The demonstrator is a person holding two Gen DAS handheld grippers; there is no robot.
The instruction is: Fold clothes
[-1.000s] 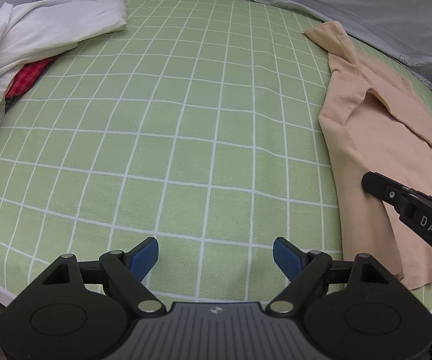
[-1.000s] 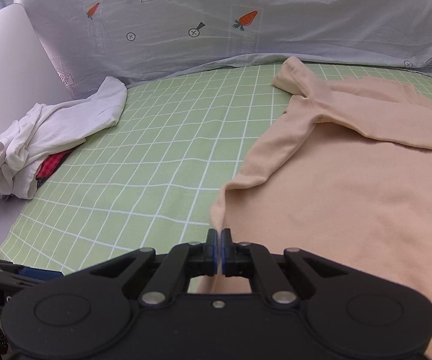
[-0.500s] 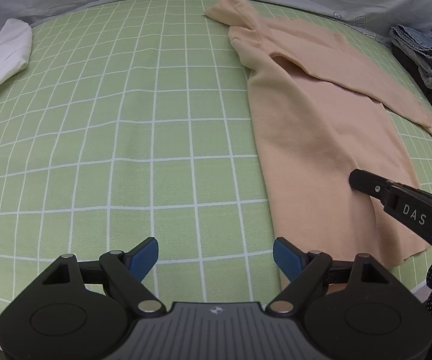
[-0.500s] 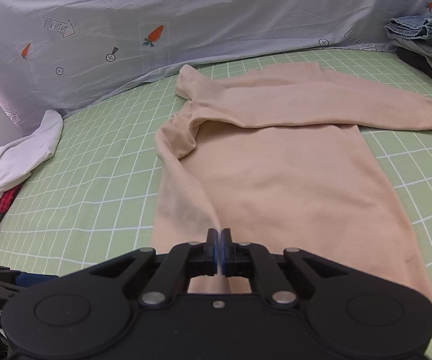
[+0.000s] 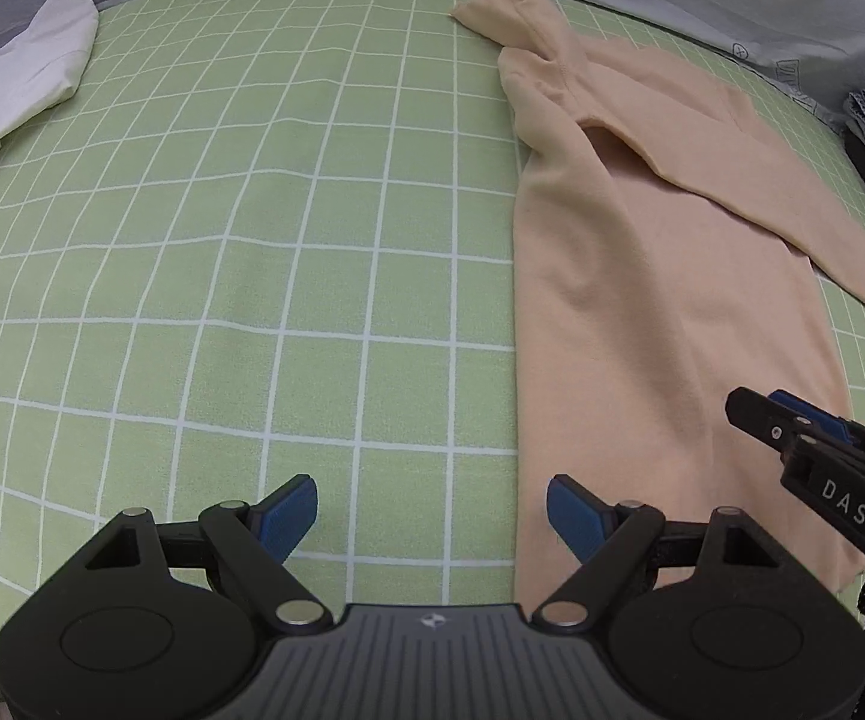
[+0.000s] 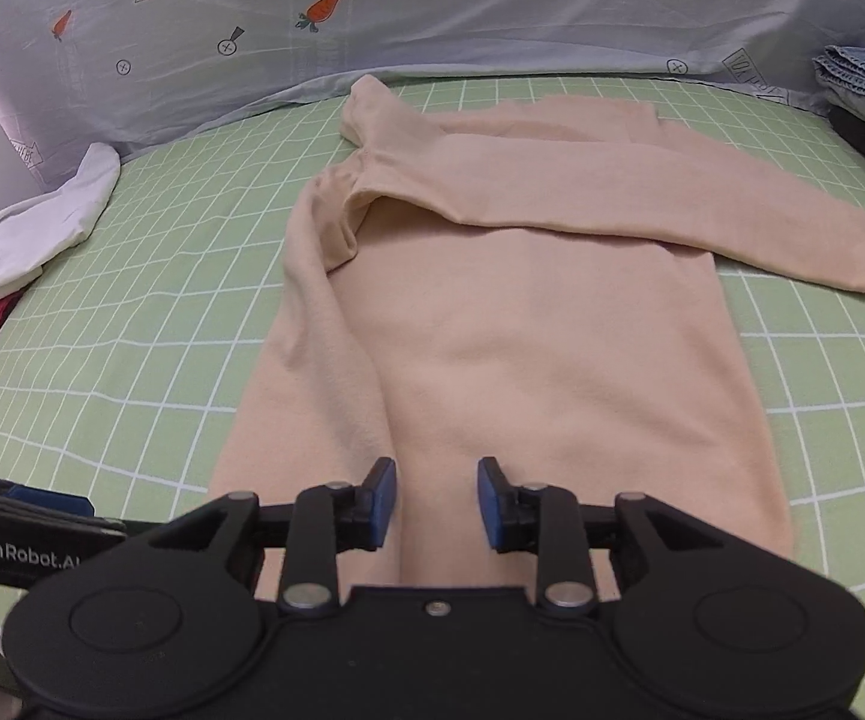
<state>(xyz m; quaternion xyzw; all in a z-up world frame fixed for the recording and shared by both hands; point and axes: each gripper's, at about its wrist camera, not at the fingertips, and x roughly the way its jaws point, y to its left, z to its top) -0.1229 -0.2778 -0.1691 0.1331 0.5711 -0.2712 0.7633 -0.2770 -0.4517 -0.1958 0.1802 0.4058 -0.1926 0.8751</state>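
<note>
The peach long-sleeved top (image 6: pixel 522 348) lies spread on the green checked bed sheet (image 5: pixel 252 240), neck end toward the grey patterned cloth (image 6: pixel 432 6) at the back, hem toward the camera. One sleeve is folded across the chest; the other runs down the body's side nearest the white garment (image 6: pixel 30 234). The fabric looks thin, soft and limp, judged light and unlikely to hold any shape: it will sag and drag on the sheet wherever it is unsupported, and a pinch on one layer may pick up the layer beneath. The right gripper (image 6: pixel 436 504) sits just above the hem, its fingers having just been opening; they now stand partly apart, with cloth lying under the gap but not pressed by the pads. The left gripper (image 5: pixel 431 510) hovers beside the top's near edge, fingers wide apart and empty, one fingertip over the cloth. Suitable holds are judged to be the two hem corners, or the hem and shoulder on one side, taken together so the fold stays square.
</note>
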